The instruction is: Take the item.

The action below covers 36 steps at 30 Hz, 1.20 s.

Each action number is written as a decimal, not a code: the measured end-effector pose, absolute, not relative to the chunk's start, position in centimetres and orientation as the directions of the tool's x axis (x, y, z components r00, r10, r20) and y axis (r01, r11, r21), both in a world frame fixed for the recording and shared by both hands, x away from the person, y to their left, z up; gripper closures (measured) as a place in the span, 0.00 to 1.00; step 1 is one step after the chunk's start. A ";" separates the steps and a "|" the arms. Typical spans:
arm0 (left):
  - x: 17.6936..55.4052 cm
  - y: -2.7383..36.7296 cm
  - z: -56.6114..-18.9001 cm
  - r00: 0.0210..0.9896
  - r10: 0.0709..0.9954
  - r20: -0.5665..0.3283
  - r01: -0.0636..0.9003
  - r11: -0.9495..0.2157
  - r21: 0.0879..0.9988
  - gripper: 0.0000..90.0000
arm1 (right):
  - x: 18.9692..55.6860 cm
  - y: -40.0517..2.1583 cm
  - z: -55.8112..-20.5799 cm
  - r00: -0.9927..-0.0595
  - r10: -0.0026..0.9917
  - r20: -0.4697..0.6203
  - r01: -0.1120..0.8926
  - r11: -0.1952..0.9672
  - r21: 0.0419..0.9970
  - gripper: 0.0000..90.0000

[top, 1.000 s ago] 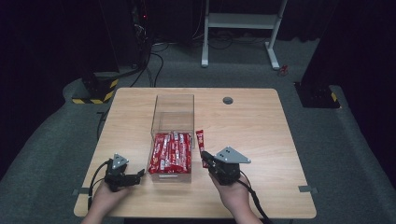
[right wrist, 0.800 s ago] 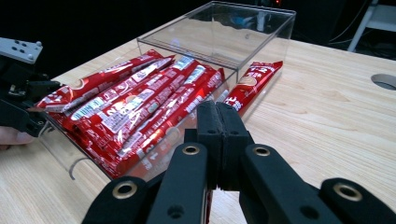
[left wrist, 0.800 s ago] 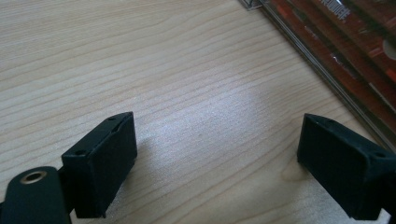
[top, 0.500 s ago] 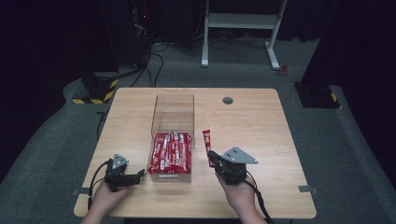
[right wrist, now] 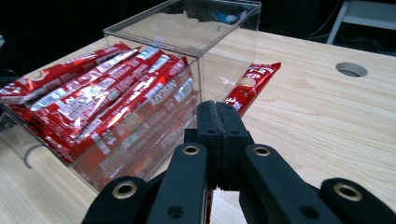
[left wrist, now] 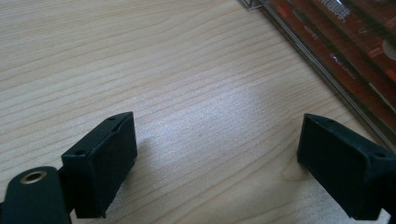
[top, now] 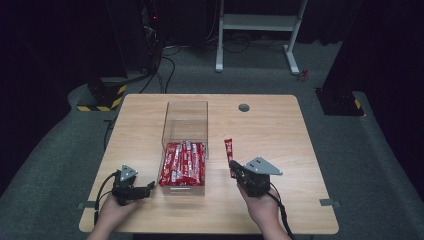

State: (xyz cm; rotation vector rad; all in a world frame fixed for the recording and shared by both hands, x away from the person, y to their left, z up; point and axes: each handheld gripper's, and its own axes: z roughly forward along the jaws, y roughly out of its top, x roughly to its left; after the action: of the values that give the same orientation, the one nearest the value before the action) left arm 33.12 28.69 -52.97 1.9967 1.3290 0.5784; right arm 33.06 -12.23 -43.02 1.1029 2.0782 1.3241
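Note:
A clear plastic box (top: 185, 117) stands on the middle of the wooden table (top: 285, 135), its near half filled with several red candy bars (top: 184, 162). My right gripper (top: 234, 167) sits just right of the box, shut on the near end of a single red candy bar (top: 229, 149) that points away from me. In the right gripper view the jaws (right wrist: 218, 109) are pressed together, with that bar (right wrist: 254, 79) stretching out past them beside the box (right wrist: 224, 42). My left gripper (top: 148, 187) rests left of the box, open over bare wood (left wrist: 215, 140).
A round cable hole (top: 244, 107) lies in the table behind the box. The box's far half holds no bars. Bare tabletop spreads to the right of the right gripper and to the left of the box. Dark floor, cables and a white stand lie beyond the table.
My right gripper has shifted to the right, away from the box, taking the single candy bar with it. The left gripper has stayed where it was.

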 end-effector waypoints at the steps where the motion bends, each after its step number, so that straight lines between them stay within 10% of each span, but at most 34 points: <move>1: 33.1 28.7 -53.0 0.385 0.923 0.002 0.630 -0.264 0.730 0.13 | 33.1 -12.3 -43.1 -0.582 0.811 0.055 0.393 0.221 0.893 1.00; 36: 33.1 28.7 -53.0 0.385 0.923 0.002 0.630 -0.264 0.730 0.13 | 37.4 -15.4 -44.9 -0.486 0.874 0.020 0.449 0.229 0.864 1.00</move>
State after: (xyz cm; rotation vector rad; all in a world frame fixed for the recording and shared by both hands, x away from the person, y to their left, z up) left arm 33.12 28.69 -52.97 1.9966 1.3290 0.5784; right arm 37.35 -15.41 -44.92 1.2117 2.0330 1.1843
